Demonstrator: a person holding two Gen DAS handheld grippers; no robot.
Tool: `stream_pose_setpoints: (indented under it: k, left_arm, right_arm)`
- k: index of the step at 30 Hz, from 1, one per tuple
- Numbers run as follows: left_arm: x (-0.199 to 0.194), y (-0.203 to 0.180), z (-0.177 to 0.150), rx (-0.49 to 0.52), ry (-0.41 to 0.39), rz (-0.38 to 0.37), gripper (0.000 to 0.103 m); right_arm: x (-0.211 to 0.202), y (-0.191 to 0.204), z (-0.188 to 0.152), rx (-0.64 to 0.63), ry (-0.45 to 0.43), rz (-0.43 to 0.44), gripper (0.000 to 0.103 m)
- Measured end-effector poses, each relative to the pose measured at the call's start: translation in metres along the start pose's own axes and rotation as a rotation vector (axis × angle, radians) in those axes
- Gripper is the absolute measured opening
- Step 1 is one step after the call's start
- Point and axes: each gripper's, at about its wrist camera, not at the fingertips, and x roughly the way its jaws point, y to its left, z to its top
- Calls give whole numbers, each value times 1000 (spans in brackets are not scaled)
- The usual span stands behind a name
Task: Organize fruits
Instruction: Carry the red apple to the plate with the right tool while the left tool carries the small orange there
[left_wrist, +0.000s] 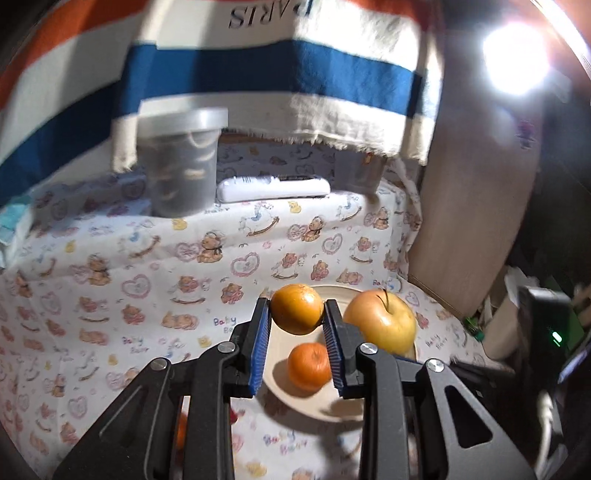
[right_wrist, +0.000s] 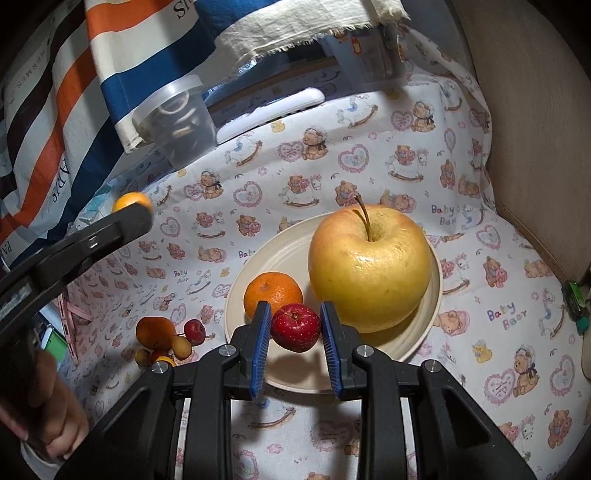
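- Left gripper (left_wrist: 297, 321), low centre of the left wrist view: blue-padded tongs pinching a small orange fruit (left_wrist: 296, 308), carried above the near edge of the plate (left_wrist: 317, 402), probably so it can be set down among the fruit already there.
- Right gripper (right_wrist: 295, 326), low centre of the right wrist view: tongs pinching a small red apple (right_wrist: 296, 326) just over the plate's near rim, beside the mandarin (right_wrist: 272, 291); likely waiting for a free spot.
- Cream plate, mid-frame: collecting point for the fruit. Holds the mandarin and a large yellow apple (right_wrist: 369, 267), stem up, filling its right half.
- Loose fruit cluster (right_wrist: 166, 338), lower left of the right wrist view: several small orange, red and tan pieces on the cloth, apart from the plate, apparently not yet sorted.
- Tablecloth (right_wrist: 406, 155): teddy-bear and heart print, legible repeat "Baby Bear".
- Clear lidded tub (left_wrist: 183, 162) and white remote control (left_wrist: 273, 188), upper middle: at the table's far edge, clear of the work.
- Striped hanging cloth (left_wrist: 277, 70), top of frame: lettering "PARIS" inverted; "HERMES" readable at the upper left of the right wrist view.
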Motion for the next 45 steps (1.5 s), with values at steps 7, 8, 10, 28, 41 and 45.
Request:
stream_pose_setpoints:
  k: [7, 8, 10, 28, 41, 45]
  left_arm:
    - [53, -6, -12, -27, 134, 8, 28]
    - [58, -6, -15, -22, 151, 11, 28]
    - [66, -3, -20, -34, 188, -3, 28]
    - [76, 21, -26, -68, 256, -28, 28]
    - [79, 23, -28, -70, 275, -22, 29]
    - [78, 26, -28, -88, 280, -25, 39]
  right_arm:
    - [8, -4, -1, 23, 39, 0, 28]
    - [10, -4, -1, 24, 48, -1, 28]
    - [15, -4, -2, 24, 75, -2, 28]
    - [34, 2, -9, -21, 167, 18, 28]
    - [32, 3, -10, -36, 149, 13, 28]
    - [33, 4, -11, -47, 153, -3, 32]
